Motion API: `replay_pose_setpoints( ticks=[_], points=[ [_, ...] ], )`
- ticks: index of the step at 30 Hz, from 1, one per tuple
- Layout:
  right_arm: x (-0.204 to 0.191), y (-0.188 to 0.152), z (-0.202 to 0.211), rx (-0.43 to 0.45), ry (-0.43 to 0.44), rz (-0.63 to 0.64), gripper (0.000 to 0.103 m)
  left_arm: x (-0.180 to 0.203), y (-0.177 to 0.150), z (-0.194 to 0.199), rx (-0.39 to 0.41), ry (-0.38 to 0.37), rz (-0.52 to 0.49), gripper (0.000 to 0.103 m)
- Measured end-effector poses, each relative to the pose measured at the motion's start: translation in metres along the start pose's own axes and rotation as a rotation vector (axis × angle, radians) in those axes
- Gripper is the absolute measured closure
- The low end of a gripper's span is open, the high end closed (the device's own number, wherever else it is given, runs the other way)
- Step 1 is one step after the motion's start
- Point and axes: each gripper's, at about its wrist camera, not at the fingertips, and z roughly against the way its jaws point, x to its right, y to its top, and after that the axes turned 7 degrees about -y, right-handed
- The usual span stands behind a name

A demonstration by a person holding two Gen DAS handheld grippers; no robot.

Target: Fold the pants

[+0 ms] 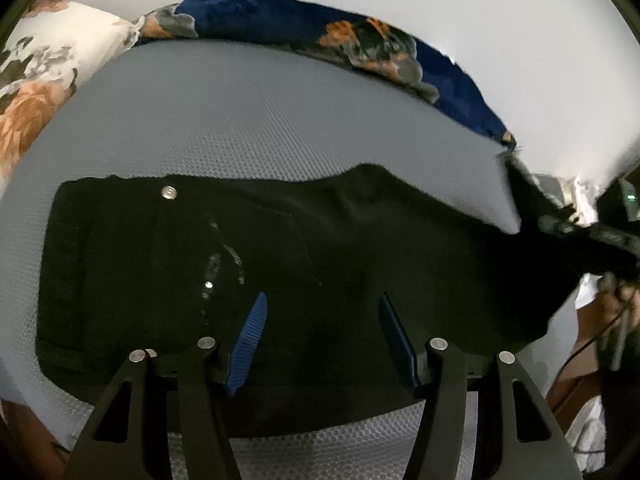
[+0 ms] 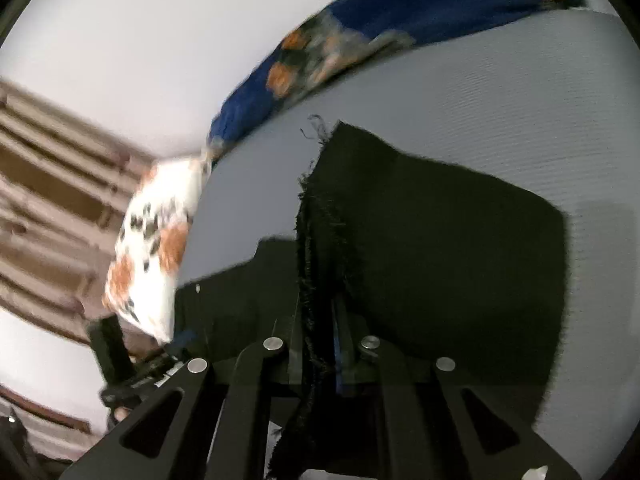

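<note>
1. The black pants (image 1: 248, 264) are lying spread on a grey textured mattress (image 1: 248, 120), waistband button (image 1: 168, 192) facing up.
2. The left gripper (image 1: 322, 316) is hovering over them, blue pads (image 1: 250, 332) standing apart, gripping nothing.
3. The right gripper (image 2: 320, 344) is clenching the frayed hem (image 2: 316, 240) of a lifted leg.
4. A floral blanket (image 1: 360, 36) is lying along the far edge.

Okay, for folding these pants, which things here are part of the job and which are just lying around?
Part of the job:
- black pants, spread on the grey mattress
- frayed pant hem, pinched in the right tool
- left tool, open above the pants near the waist

Just lying around:
- navy floral blanket along the far edge
- white floral pillow
</note>
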Motion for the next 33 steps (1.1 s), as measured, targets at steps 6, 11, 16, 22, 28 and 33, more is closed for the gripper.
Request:
replay_pose_setpoints(
  ticks=[6,11,16,22,28,33],
  points=[
    [-0.049,-0.015,-0.081,-0.153,0.015,0.088,0.094,-0.016,0.001,0.012,0.025,-0.026,0.028,0.044],
    [-0.068,-0.039,-0.119,-0.233,-0.057,0.181,0.094,-0.025,0.0,0.017,0.035,-0.049,0.044,0.044],
    [-0.078,-0.048,-0.128,-0.241,-0.078,0.232,0.08,-0.021,0.002,0.011,0.023,-0.083,0.046,0.044],
    [-0.073,-0.041,-0.092,-0.168,-0.026,0.169,0.06,-0.012,0.004,0.002,-0.013,-0.157,0.051,0.044],
    [-0.037,-0.04,-0.034,-0.037,-0.061,0.057,0.05,-0.006,0.003,-0.023,-0.115,-0.286,0.107,0.044],
    [-0.004,-0.051,-0.008,0.027,-0.078,-0.058,0.048,0.006,0.0,-0.052,-0.222,-0.361,0.133,0.045]
  ],
)
